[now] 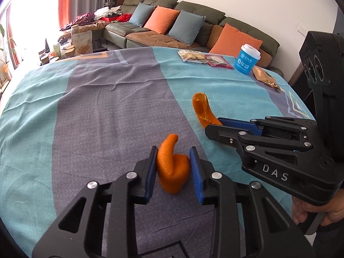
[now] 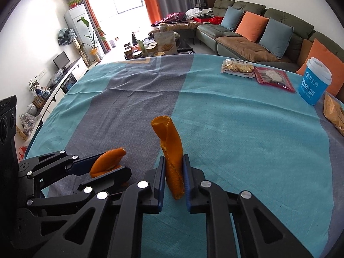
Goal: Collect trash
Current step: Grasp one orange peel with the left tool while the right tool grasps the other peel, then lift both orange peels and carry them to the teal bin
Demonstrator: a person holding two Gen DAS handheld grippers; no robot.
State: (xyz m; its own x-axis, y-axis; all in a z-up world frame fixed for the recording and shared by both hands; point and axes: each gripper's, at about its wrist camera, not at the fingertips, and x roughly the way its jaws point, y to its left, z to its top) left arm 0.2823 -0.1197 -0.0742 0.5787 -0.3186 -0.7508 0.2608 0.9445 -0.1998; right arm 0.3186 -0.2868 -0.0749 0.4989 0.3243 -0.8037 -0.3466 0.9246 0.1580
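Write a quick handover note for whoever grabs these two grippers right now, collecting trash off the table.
Left gripper: shut on a curled orange peel piece.
Right gripper: shut on a long twisted orange peel strip.
Both peels are at the near part of the teal-and-grey tablecloth.
Far right on the cloth: blue paper cup with white lid, clear biscuit packet, red snack pouch, golden crinkled wrapper.
Done: both peels gripped.
Left: bin them; no bin in view. Then the rest.
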